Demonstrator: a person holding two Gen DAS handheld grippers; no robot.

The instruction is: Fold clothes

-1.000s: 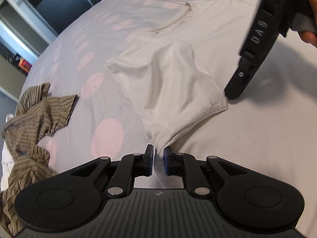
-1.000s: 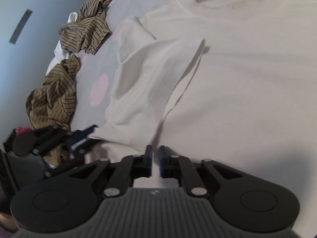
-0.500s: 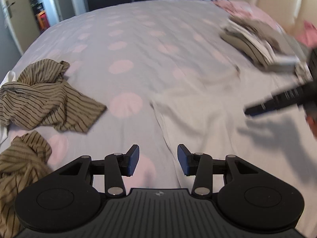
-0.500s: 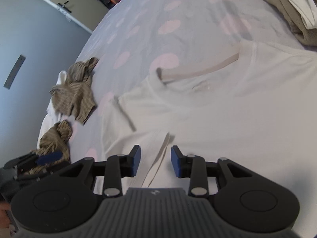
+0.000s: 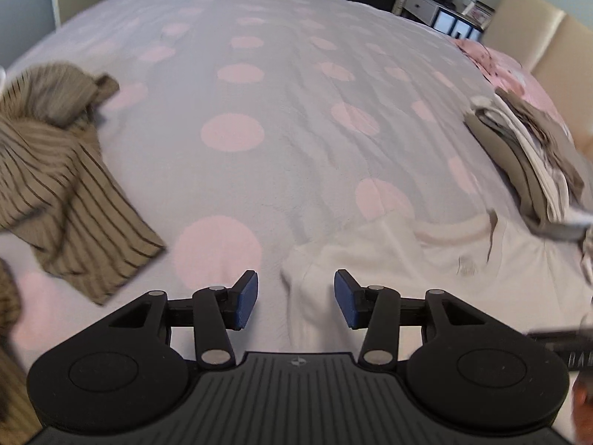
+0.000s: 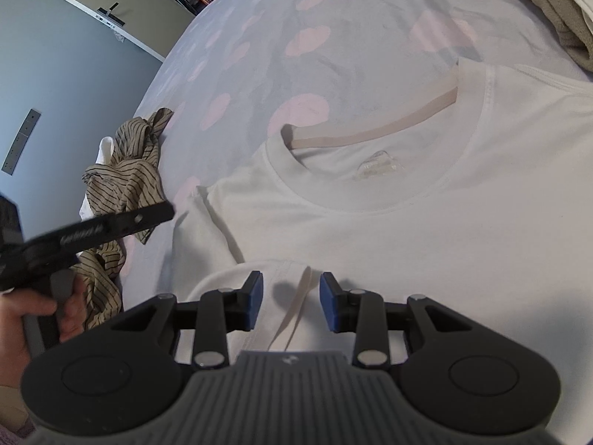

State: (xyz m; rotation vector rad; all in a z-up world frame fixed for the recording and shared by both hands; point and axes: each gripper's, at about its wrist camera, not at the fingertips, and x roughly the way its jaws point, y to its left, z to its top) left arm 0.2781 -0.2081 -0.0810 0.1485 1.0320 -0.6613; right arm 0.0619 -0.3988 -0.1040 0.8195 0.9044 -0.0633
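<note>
From the left wrist, the left gripper (image 5: pixel 295 298) hangs over the bed (image 5: pixel 281 118) with its jaws apart. They have just been opening, and nothing is pinched between them; only the edge of the white shirt (image 5: pixel 407 256) lies below the gap. It looks let go so the folded part can stay flat. The cover is soft and grey with round pink dots. A brown striped cloth (image 5: pixel 63 170) sits crumpled on the left, likely waiting its turn. A neat stack (image 5: pixel 530 163) of folded clothes rests on the right, near a pink pillow (image 5: pixel 507 70). From the right wrist, the right gripper (image 6: pixel 292 302) also has its jaws apart, just opened, with nothing squeezed. A thin sleeve hem lies loose under the gap. The shirt (image 6: pixel 426 230) is spread flat, smooth cotton, with a round ribbed collar and a small tag. A hand (image 6: pixel 26 319) at the left holds the other gripper (image 6: pixel 92 233) near the striped cloth (image 6: pixel 129 170).
</note>
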